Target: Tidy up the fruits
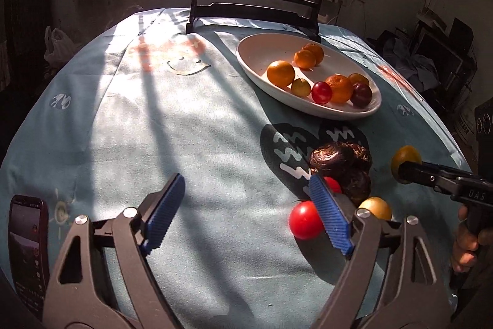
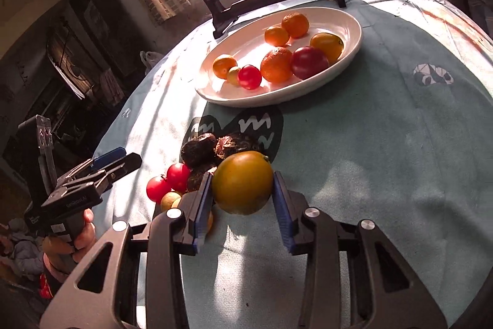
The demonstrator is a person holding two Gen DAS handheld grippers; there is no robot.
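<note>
Blue pads on my right gripper [image 2: 242, 196] are clamped on a yellow-orange fruit [image 2: 242, 182], one pad on each side; it hangs above the teal tablecloth [image 2: 385, 159], just beside the loose pile; my left gripper [image 1: 246, 213] stands wide with nothing between its fingers, low over the cloth; a red tomato [image 1: 305, 220] sits just inside its right finger; dark wrinkled fruits [image 1: 340, 164] lie beyond it, a pale yellow one [image 1: 376, 207] beside; further back the white oval dish [image 1: 262, 50] carries oranges, a red tomato and a dark plum; a phone [image 1: 27, 252] lies at my left edge.
</note>
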